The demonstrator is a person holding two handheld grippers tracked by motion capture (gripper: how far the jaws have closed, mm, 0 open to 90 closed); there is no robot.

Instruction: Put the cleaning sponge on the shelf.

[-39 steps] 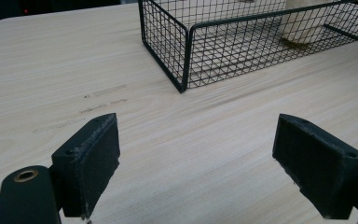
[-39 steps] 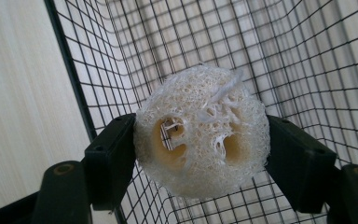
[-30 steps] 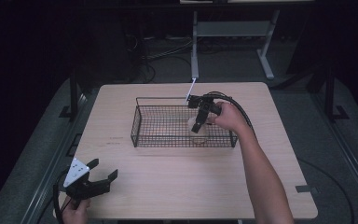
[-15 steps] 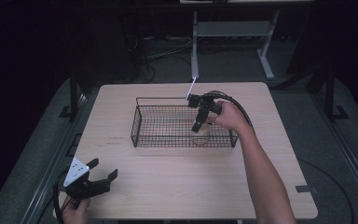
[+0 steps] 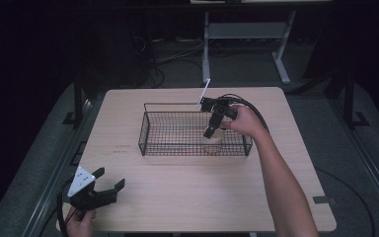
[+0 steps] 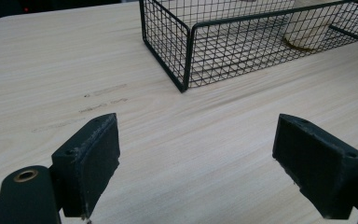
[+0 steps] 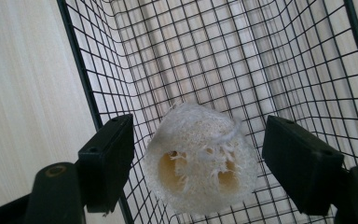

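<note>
The left gripper [image 5: 109,190] rests at the near left corner of the surface [image 5: 187,197], jaws spread wide and holding nothing; it has not shifted over the last second. Ahead of it and to its right stands the wire basket [image 6: 200,51], well apart from its jaws.

Further right, the right gripper [image 5: 212,129] reaches down into the basket's right end. Compared with a second ago it sits a little lower and closer to the basket floor, and its jaws now stand wide. Between them, just ahead of the pads and touching neither, sits the loofah piece [image 7: 200,163], a pale fibrous round with hollow chambers showing on its cut face. It appears to rest on the mesh floor against the basket's near wall.

That reads as a release just made: the loofah piece looks delivered into the basket, and what remains is likely lifting the right gripper clear without snagging the wire. The basket holds nothing else that can be made out.
</note>
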